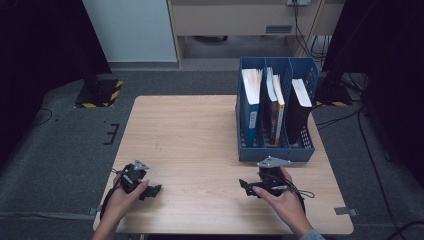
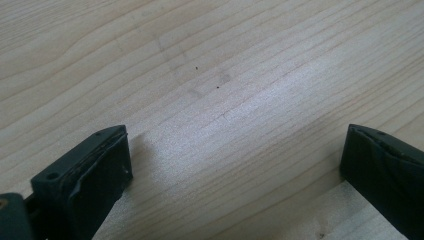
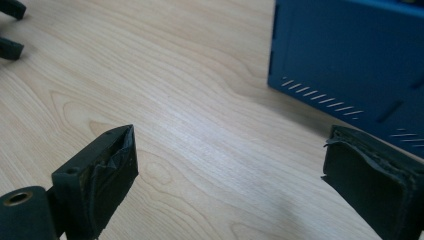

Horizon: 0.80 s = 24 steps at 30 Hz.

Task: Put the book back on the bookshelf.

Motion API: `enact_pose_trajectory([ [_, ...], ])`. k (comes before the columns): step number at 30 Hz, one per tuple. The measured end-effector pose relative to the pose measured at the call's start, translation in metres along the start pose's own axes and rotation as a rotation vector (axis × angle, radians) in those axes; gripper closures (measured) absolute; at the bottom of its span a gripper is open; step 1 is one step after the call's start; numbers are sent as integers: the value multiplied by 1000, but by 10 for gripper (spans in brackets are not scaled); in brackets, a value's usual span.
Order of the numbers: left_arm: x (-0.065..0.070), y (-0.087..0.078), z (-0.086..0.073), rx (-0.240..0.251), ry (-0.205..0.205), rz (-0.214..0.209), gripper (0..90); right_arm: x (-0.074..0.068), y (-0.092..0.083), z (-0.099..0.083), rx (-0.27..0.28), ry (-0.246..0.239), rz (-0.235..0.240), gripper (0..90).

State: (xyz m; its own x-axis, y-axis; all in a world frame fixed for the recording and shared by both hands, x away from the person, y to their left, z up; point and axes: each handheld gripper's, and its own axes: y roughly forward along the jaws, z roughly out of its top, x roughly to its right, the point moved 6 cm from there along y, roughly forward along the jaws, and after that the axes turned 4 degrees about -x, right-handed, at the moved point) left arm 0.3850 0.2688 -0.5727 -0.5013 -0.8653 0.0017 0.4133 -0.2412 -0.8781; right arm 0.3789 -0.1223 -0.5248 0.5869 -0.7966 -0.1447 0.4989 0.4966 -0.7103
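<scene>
Both tongs spread, empty: left tongs [image 1: 156, 190], right tongs [image 1: 243, 185] near blue file rack [image 1: 275, 150]. Risk: clipping rack wall, tipping books [image 1: 274, 105].

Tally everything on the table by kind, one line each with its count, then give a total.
Blue file rack: 1
Books standing in the rack: 4 (blue, two in the middle slot, black)
Handheld grippers: 2 (left gripper, right gripper)
Total: 7
</scene>
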Motion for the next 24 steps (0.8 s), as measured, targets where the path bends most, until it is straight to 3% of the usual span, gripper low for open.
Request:
enact_pose_trajectory([
  [6, 0, 0, 0, 1, 4, 0, 0, -15, 20, -3, -23, -44, 0, 75],
  [16, 0, 0, 0, 4, 6, -1, 0, -44, 51, 1, -51, -109, 43, 69],
  [24, 0, 0, 0, 4, 10, -2, 0, -58, 70, 7, -60, -115, 54, 72],
])
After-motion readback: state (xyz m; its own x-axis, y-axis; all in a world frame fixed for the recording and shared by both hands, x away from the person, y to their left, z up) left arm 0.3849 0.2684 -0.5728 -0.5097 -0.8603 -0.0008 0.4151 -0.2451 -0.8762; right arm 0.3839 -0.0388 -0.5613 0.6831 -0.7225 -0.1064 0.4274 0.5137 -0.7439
